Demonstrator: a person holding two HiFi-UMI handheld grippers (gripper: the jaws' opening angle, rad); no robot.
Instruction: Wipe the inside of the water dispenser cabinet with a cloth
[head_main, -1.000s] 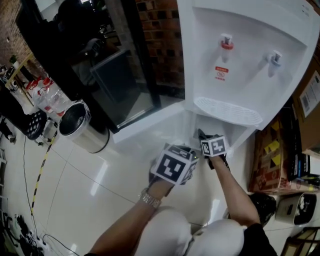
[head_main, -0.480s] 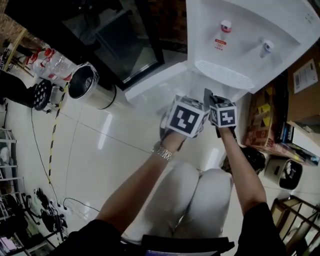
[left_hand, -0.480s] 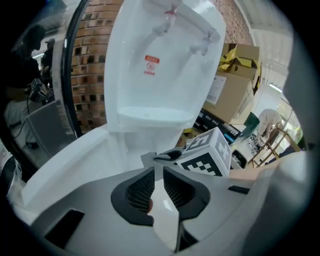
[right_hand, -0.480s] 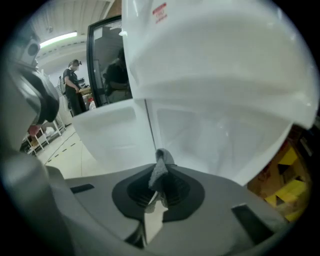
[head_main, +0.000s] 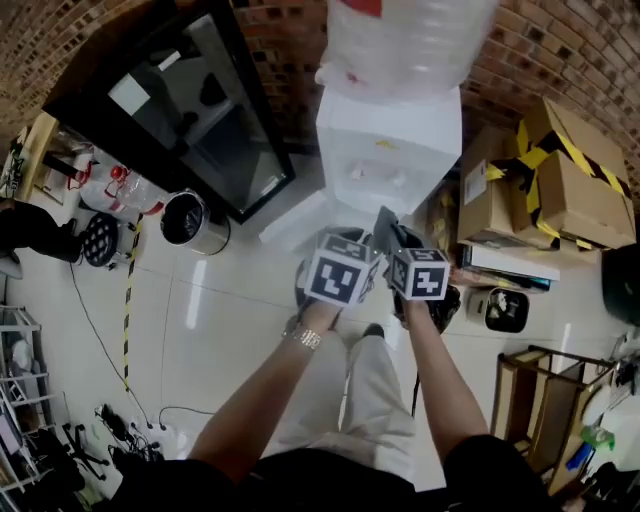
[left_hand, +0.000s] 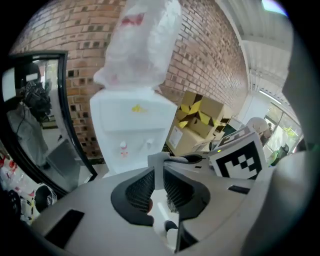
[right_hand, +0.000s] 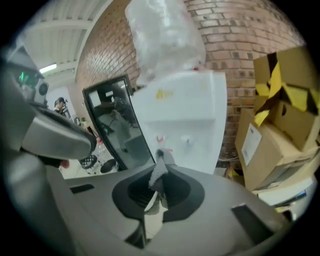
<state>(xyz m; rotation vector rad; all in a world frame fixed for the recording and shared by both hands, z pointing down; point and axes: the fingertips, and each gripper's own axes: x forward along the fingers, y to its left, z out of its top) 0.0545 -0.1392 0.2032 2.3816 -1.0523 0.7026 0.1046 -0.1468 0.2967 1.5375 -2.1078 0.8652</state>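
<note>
The white water dispenser (head_main: 390, 150) stands against the brick wall with a clear bottle (head_main: 405, 40) on top. Its white lower door (head_main: 290, 226) hangs open to the left, and the cabinet inside is hidden behind my grippers. Both grippers are held side by side in the air in front of it, away from the cabinet. My right gripper (right_hand: 159, 176) is shut on a small grey cloth (right_hand: 162, 161), which pokes out past the tips. My left gripper (left_hand: 159, 167) has its jaws together with nothing in them. Its marker cube (head_main: 338, 272) sits left of the right cube (head_main: 420, 272).
A black glass-door cabinet (head_main: 190, 110) stands left of the dispenser, with a steel bin (head_main: 190, 220) in front of it. Taped cardboard boxes (head_main: 560, 180) are stacked to the right. A black bag (head_main: 447, 303) lies beside my legs, and cables (head_main: 120, 420) lie on the tiled floor.
The head view has risen from a crouch to standing height. Both grippers have come up and back from the cabinet opening, and the whole dispenser and its bottle now show.
</note>
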